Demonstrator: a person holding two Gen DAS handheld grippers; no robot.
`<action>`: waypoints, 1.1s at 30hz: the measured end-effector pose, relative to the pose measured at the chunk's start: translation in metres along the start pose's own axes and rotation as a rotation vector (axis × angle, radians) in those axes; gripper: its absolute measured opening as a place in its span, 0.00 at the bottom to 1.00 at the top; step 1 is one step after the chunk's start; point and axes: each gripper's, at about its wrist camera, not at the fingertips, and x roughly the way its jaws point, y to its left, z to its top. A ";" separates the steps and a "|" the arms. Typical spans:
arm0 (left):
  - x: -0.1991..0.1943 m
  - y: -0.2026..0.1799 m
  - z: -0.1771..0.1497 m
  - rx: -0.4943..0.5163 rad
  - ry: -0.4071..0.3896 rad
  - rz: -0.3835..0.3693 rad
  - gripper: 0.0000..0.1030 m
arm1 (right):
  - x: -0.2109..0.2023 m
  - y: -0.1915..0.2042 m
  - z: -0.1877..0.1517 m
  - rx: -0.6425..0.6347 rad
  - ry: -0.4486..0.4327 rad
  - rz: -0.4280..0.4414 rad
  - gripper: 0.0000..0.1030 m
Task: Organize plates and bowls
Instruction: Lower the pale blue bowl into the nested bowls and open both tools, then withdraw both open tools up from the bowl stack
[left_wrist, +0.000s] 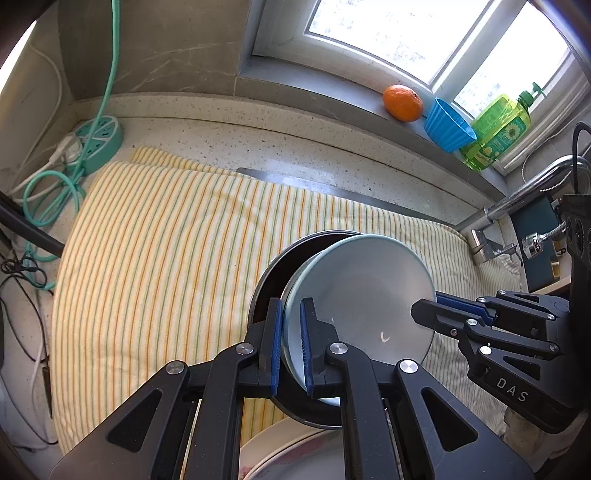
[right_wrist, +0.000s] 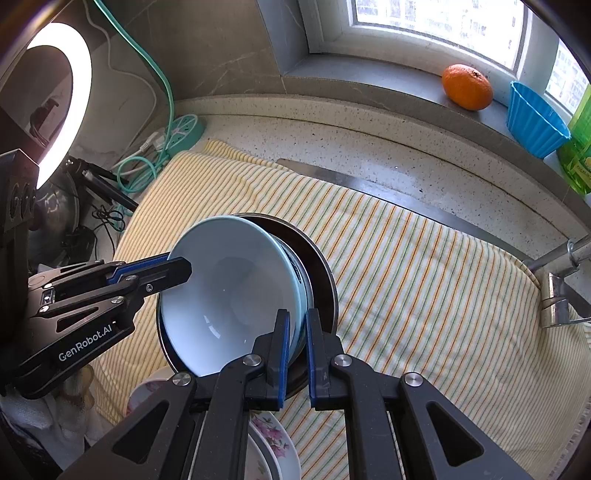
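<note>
Both grippers clamp the pale blue bowl (left_wrist: 362, 295) by opposite rims: left gripper (left_wrist: 291, 343) and right gripper (right_wrist: 297, 350) fingers nearly closed on it, over a dark pan (right_wrist: 325, 280) on the striped towel (left_wrist: 166, 240). The towel covers the speckled worktop (left_wrist: 258, 140). Beyond its far edge, the windowsill (right_wrist: 369, 77) carries an orange (left_wrist: 402, 102).

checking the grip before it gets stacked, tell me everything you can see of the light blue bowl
The light blue bowl looks like glazed ceramic, glossy, plain and empty inside. It is tipped up on edge, leaning inside a dark, metal-rimmed bowl above the striped cloth. Two hand-held grippers pinch its rim from opposite sides: the left hand-held gripper and the right hand-held gripper, a blue pad on each face of the wall.
</note>
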 end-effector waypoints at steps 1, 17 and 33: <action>0.000 0.000 0.000 0.000 -0.001 0.000 0.08 | -0.002 0.001 0.000 -0.005 -0.007 -0.003 0.09; -0.038 0.012 -0.014 -0.022 -0.105 -0.006 0.13 | -0.039 -0.007 -0.017 0.016 -0.135 -0.025 0.24; -0.046 0.030 -0.040 -0.081 -0.109 0.013 0.15 | -0.058 -0.026 -0.040 0.096 -0.258 0.006 0.27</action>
